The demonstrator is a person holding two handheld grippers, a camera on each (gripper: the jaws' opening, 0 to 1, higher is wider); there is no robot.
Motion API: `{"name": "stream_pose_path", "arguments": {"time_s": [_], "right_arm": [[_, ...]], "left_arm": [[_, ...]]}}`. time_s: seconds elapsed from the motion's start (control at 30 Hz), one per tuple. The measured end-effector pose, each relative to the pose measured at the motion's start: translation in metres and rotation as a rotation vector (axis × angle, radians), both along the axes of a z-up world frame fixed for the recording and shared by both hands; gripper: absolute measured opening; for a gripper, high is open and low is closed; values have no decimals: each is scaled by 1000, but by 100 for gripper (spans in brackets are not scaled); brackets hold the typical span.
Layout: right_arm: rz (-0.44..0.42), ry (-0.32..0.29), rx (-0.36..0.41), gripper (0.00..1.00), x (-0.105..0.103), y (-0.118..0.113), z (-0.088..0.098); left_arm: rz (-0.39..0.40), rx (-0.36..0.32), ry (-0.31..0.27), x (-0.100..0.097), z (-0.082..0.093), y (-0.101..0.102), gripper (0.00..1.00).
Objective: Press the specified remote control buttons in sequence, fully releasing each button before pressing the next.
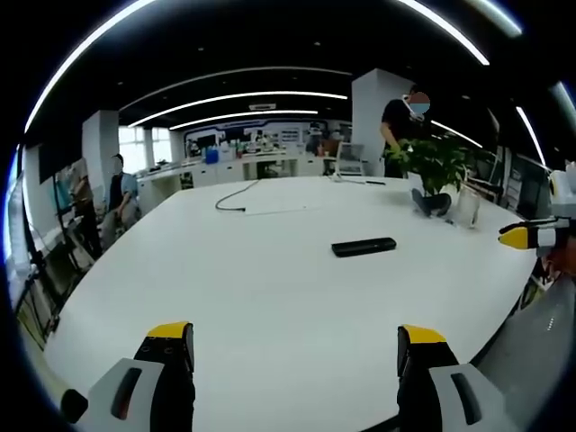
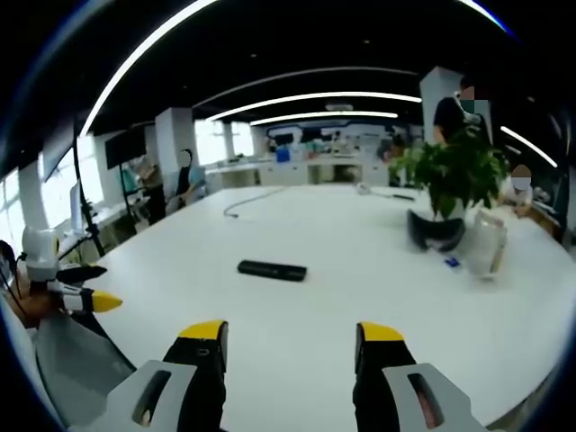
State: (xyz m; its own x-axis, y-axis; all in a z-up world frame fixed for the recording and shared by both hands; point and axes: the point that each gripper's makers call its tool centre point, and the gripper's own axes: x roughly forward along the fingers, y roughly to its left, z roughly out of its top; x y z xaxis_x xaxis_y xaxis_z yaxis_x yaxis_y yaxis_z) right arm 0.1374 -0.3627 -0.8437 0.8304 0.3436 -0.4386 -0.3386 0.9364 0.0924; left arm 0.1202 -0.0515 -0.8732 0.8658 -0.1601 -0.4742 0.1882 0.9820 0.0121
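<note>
Both tongs, the left [image 1: 297, 346] and the right [image 2: 290, 344], hang open and empty above the near edge of the white worktop [image 1: 270, 297], probably to keep everything visible. The remote control [image 2: 272, 269] lies flat mid-worktop, untouched. A potted plant [image 2: 454, 193] stands toward the far edge.

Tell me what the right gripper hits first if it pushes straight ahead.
Likely bare table first: the right gripper, jaws open, points just right of the remote, which lies ahead and slightly left. Depth is unclear.
</note>
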Motion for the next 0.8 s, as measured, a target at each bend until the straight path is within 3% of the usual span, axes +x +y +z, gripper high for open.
{"name": "stream_pose_path", "arguments": {"time_s": [0.23,0.4,0.53,0.8], "right_arm": [[9,2,-1,54,-1,2,0],[7,7,3,54,-1,1,-1],[9,8,4,54,-1,2,-1],[3,2,6,53,-2,0,1]], "left_arm": [[-4,13,3,0,-1,0,98],[-36,97,20,1,-4,0,98],[-50,113,22,5,-2,-2,98],[-108,147,-16,30,15,-14,99]]}}
